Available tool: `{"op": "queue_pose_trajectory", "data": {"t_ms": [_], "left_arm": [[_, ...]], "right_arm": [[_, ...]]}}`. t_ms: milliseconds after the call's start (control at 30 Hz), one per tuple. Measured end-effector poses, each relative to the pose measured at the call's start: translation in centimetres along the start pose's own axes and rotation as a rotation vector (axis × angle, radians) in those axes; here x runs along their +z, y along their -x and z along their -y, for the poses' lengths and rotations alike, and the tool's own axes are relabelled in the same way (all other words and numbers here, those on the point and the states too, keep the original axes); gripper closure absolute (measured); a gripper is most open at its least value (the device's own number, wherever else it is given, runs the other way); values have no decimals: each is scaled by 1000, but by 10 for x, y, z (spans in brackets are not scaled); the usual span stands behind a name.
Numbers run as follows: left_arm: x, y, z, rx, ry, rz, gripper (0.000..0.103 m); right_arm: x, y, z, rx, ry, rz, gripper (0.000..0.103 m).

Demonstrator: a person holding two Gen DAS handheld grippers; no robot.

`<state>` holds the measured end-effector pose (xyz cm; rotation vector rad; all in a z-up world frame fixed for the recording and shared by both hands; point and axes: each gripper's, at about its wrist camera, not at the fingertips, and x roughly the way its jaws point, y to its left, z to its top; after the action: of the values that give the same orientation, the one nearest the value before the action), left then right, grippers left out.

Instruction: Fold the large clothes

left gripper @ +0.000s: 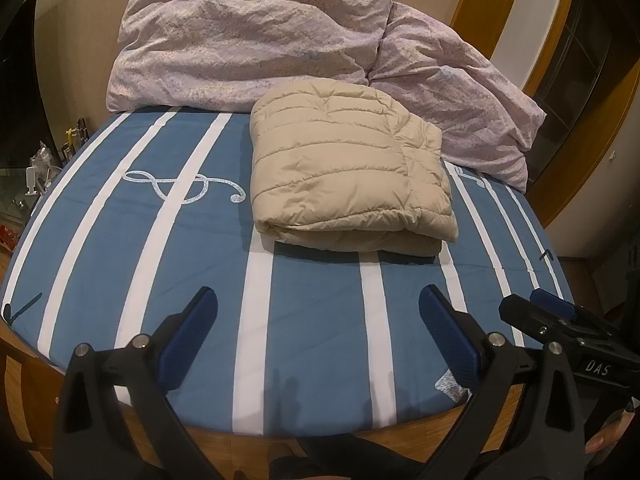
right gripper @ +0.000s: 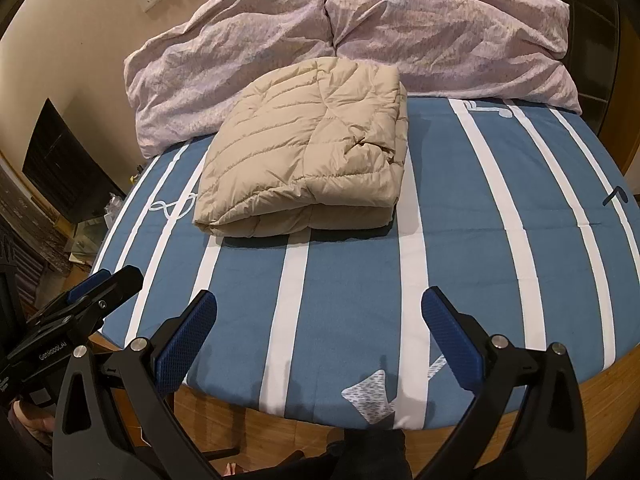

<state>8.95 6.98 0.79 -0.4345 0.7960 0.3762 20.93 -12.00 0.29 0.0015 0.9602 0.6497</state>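
**Both grippers empty at the bed's foot, jacket lying folded**

Nearest the lens, the left gripper (left gripper: 318, 320) hangs over the near edge of the bed (left gripper: 312, 340), its blue-padded fingers (left gripper: 192, 332) spread wide with nothing between them. Just to its right, the right gripper (right gripper: 320, 324) is likewise splayed apart and empty, at about the same height over the same wooden-framed edge. Neither touches the striped blue sheet.

Farther up the bed, well apart from both grippers, lies the beige quilted jacket (left gripper: 344, 176). It sits as a compact, roughly square bundle, its rounded fold edge facing the grippers and layers stacked flat on the sheet. No sleeve or hem trails loose that can be seen.

Beyond the jacket, touching its far side, the crumpled lilac duvet (left gripper: 256, 40) is heaped against the wall at the head of the bed.

Judging by this, the folding looks essentially done and the grippers stand clear of it. What remains, if anything, is a check: reaching forward over the sheet to press or square up the bundle, without dragging its top layer open.
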Motion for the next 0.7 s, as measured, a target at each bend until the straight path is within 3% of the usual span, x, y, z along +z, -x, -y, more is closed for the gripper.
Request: {"op": "queue_pose_trajectory", "data": {"t_ms": [700], "left_arm": [[-1,-1,2,0,3,-4,3]], "right_arm": [[-2,-3,-1,2,-7,-9,1]]}}
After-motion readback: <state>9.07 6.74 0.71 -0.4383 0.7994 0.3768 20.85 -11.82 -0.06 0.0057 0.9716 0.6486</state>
